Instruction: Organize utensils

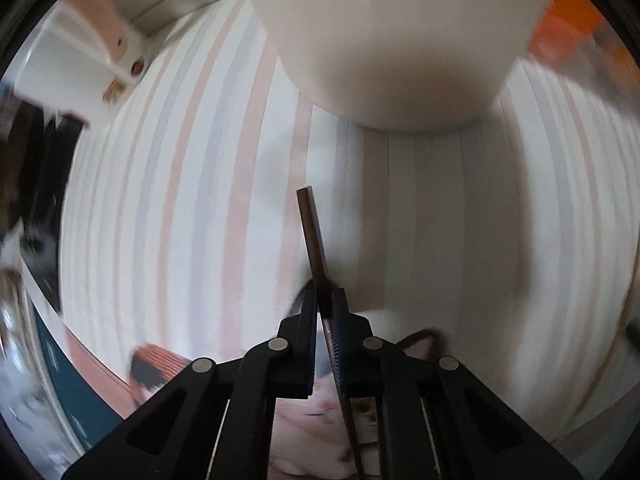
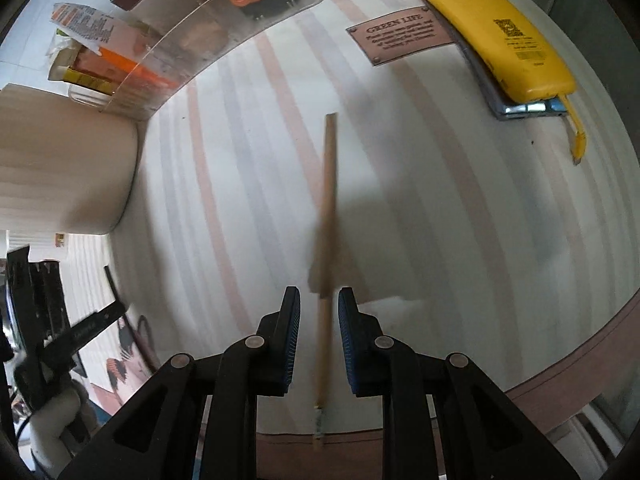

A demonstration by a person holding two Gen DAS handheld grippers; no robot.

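The left gripper [image 1: 325, 300] has its jaws clamped on a thin dark brown stick [image 1: 313, 236], with a big cream cup [image 1: 392, 48] at twelve o'clock. The right gripper [image 2: 319, 304] has its jaws apart around a light wooden stick [image 2: 329, 200] lying on the striped counter [image 2: 460, 208]; a yellow case [image 2: 496, 28] sits at two o'clock.

cup [image 2: 60, 160] left of stick [image 2: 329, 200] | phone [image 2: 500, 28] far right on tablecloth [image 2: 440, 220]

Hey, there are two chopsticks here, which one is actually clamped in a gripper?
The dark brown chopstick, pinched by the left gripper. The light wooden chopstick lies on the table between the right gripper's open jaws.
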